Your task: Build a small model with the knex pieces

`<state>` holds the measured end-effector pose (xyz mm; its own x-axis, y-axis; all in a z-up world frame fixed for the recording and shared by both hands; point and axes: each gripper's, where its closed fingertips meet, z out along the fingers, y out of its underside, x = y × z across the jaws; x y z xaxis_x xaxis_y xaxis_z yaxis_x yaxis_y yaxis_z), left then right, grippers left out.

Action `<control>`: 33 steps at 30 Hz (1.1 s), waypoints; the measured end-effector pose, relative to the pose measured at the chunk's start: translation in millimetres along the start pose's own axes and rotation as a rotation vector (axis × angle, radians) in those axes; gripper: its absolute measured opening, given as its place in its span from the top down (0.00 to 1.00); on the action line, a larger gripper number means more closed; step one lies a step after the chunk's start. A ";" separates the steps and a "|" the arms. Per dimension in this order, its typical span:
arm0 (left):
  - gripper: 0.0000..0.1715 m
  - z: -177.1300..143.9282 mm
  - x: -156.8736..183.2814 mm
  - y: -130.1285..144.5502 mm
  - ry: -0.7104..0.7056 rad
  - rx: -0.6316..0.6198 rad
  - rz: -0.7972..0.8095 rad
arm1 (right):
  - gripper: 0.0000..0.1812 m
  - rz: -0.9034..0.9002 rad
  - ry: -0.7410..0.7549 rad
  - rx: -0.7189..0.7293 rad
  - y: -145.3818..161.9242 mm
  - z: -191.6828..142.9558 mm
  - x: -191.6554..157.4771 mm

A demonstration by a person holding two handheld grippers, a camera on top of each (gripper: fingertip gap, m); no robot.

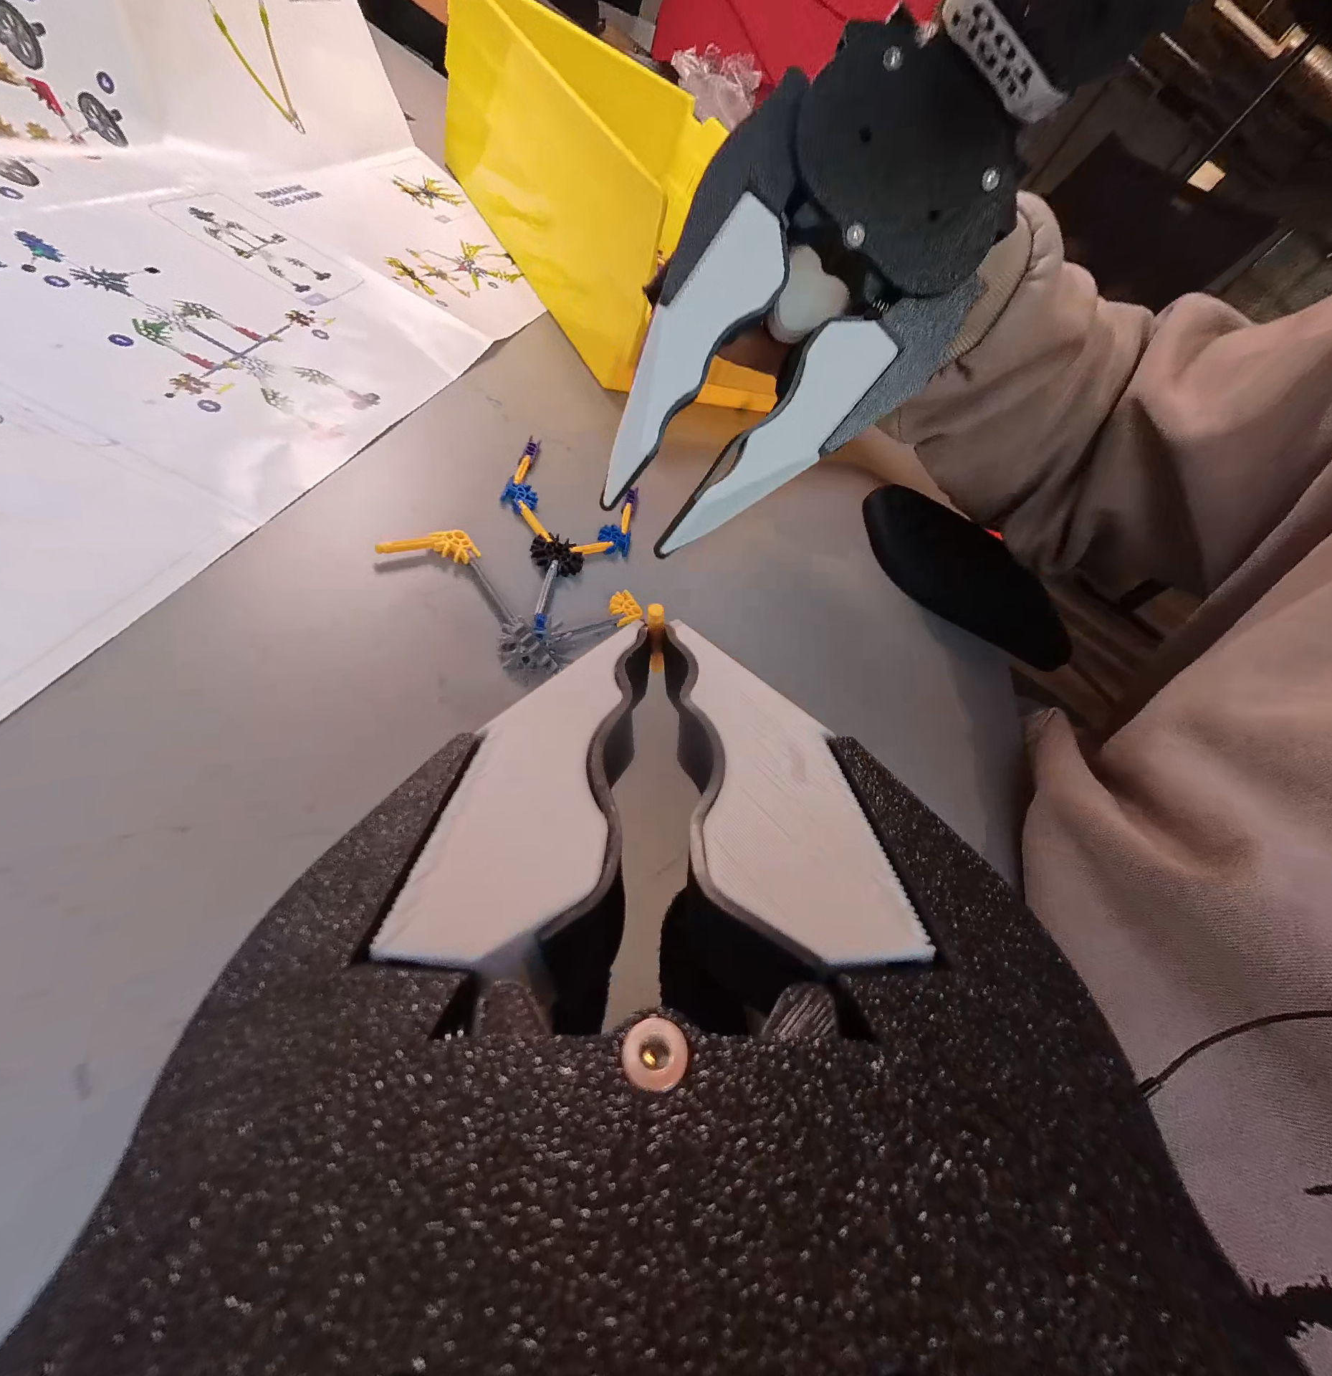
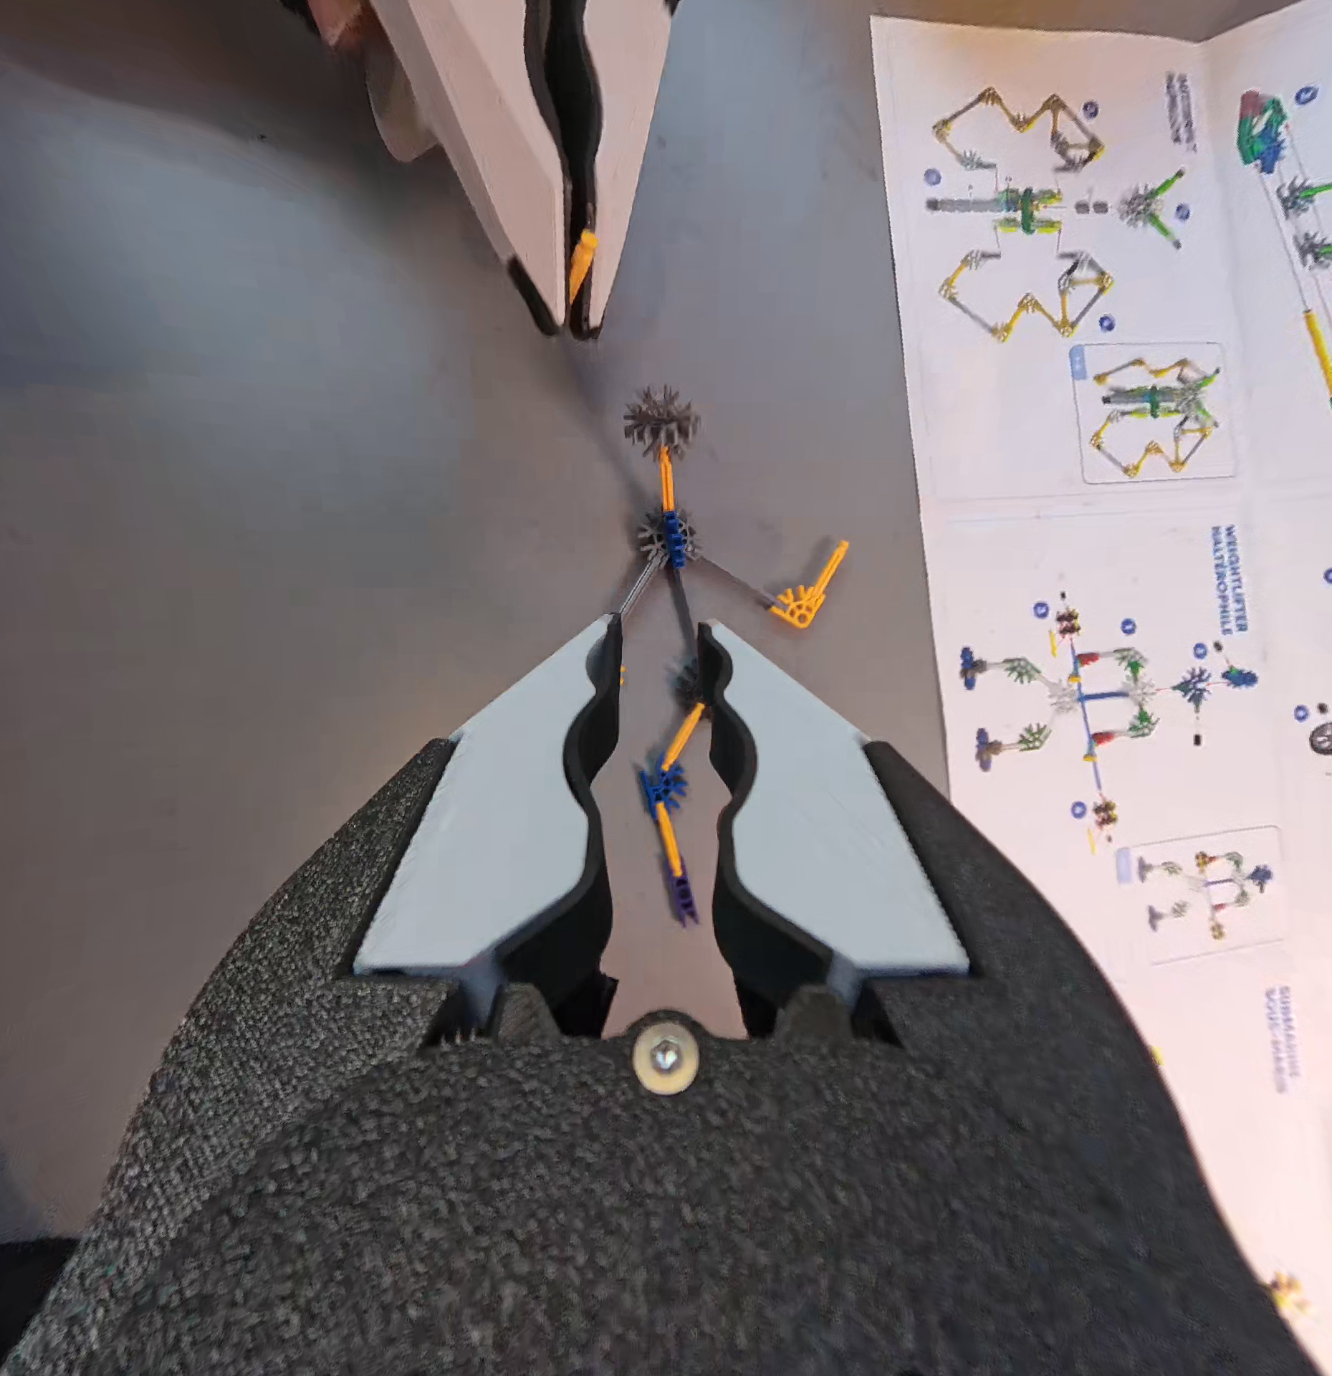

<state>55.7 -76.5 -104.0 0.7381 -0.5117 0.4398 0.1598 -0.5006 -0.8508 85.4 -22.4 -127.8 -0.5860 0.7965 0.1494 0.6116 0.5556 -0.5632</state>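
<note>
A small toy figure of rods and connectors lies flat on the grey table (image 1: 201, 744), with a black hub (image 1: 555, 552), a grey hub (image 1: 525, 648) and blue connectors. My left gripper (image 1: 655, 633) is shut on a short yellow rod (image 1: 655, 614), held just right of the figure's yellow connector (image 1: 625, 607). My right gripper (image 2: 659, 629) is open and empty above the figure, and a limb with a blue connector (image 2: 663, 785) shows between its fingers. The right gripper also shows in the left wrist view (image 1: 636, 525), its tips by a blue connector (image 1: 614, 537).
A white instruction sheet (image 1: 164, 335) covers the table's left side and also shows in the right wrist view (image 2: 1132, 521). A yellow bin (image 1: 573, 208) stands behind the figure. A person's beige sleeve (image 1: 1094, 409) and a black chair armrest (image 1: 960, 573) are at the right. The left gripper's tips are roughly 7 cm from the right gripper's.
</note>
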 end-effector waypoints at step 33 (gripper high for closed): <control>0.98 -1.7 21.6 -15.5 0.113 0.096 0.013 | 0.89 0.336 0.040 0.316 -36.1 -15.9 -24.0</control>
<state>68.1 -81.0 -80.9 0.6625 -0.5961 0.4535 0.2168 -0.4269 -0.8779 85.9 -57.8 -98.1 -0.3588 0.9317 -0.0560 0.5685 0.1705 -0.8048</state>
